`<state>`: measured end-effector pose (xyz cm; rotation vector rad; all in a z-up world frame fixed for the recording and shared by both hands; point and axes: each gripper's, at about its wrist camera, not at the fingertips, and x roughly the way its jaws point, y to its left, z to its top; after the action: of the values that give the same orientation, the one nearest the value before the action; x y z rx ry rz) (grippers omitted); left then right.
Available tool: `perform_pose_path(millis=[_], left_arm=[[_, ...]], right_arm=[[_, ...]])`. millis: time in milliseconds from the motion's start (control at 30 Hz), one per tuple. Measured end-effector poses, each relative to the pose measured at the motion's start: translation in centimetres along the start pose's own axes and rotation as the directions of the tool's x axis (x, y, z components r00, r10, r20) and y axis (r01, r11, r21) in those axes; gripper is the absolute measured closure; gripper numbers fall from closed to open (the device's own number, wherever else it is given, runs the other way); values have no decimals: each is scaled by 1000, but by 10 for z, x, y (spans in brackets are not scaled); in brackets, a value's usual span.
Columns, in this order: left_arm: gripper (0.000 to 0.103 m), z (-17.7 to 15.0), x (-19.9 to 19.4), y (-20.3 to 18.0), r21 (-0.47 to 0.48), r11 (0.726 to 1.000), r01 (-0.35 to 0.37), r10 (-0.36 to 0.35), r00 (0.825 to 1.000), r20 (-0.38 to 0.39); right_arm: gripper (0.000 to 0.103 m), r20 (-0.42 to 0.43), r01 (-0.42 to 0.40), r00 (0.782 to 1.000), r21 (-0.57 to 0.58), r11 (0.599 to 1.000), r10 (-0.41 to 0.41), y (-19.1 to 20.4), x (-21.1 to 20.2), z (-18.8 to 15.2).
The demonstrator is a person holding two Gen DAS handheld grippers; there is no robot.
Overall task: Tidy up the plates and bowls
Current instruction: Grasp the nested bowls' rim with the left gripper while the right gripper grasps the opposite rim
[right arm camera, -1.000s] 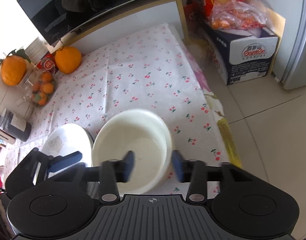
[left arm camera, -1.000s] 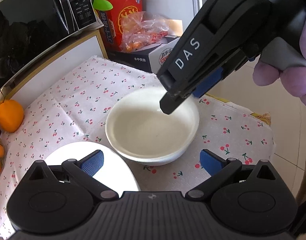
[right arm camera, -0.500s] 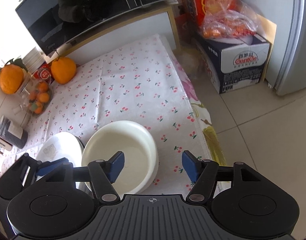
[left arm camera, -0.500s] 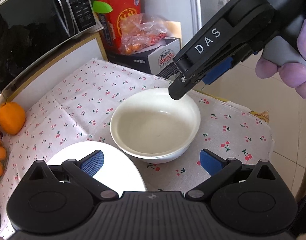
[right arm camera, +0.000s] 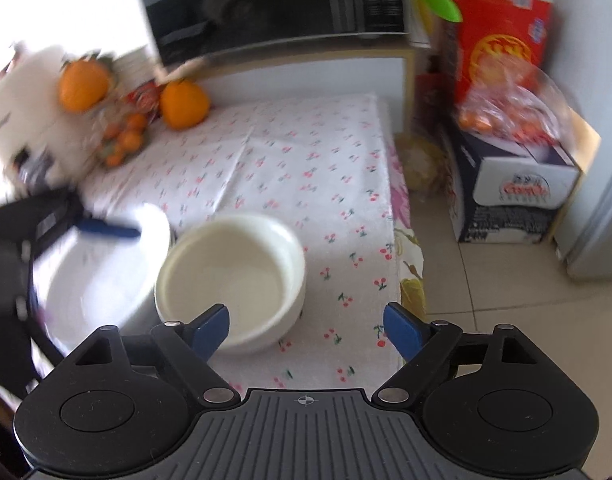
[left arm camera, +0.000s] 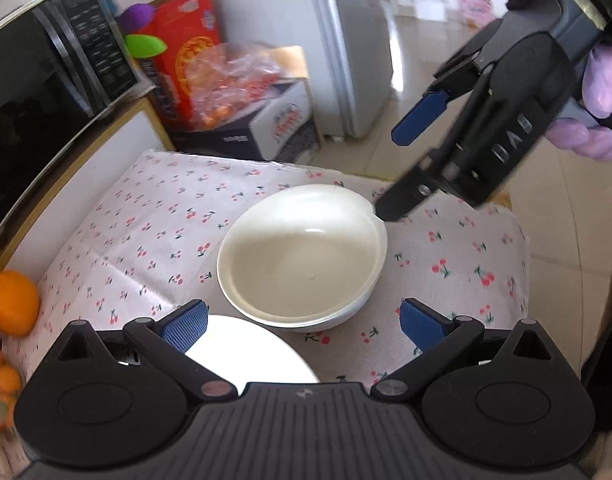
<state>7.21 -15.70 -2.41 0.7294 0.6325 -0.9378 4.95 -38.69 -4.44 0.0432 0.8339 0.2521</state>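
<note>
Two nested white bowls (left arm camera: 302, 268) stand on the cherry-print cloth (left arm camera: 178, 216); they also show in the right wrist view (right arm camera: 234, 276). A white plate (left arm camera: 246, 354) lies just left of the bowls, under my left gripper (left arm camera: 302, 326), which is open and empty. The plate shows blurred in the right wrist view (right arm camera: 102, 276). My right gripper (right arm camera: 306, 328) is open and empty, lifted back above the bowls' right rim. In the left wrist view the right gripper (left arm camera: 401, 176) hangs above and to the right of the bowls.
A microwave (left arm camera: 46, 92) stands on a cabinet behind the cloth. Oranges (right arm camera: 184, 100) and a bag of small fruit (right arm camera: 122, 142) sit at the far left. Red and white boxes (right arm camera: 517, 176) with a plastic bag stand on the floor to the right, beside a fridge (left arm camera: 345, 48).
My right gripper let go of the bowl's rim, opened wide and rose up and back to the right. The left gripper drew back and up a little, staying open.
</note>
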Motion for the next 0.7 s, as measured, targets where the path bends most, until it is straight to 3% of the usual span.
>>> perform_pose_path(millis=[133,367,567,700], left_arm=[[0,6,13,6,89,995,42,-37,998,-58],[0,13,34,14,144,982,120,-102,987,-124],[1,18,47,23,157,973,171,-144,975,-170],[1,22,55,28,150,964,218,-184,960,-213]], right_arm=[[17,-38,-26,999,-52,998,24,0,9,-8],[17,-40,-112,992,91,990,116,-20,19,3],[12,-133,-141,984,-150,979,121,-14,23,11],[12,-204,-202,969,-307,930,143,3,28,10]])
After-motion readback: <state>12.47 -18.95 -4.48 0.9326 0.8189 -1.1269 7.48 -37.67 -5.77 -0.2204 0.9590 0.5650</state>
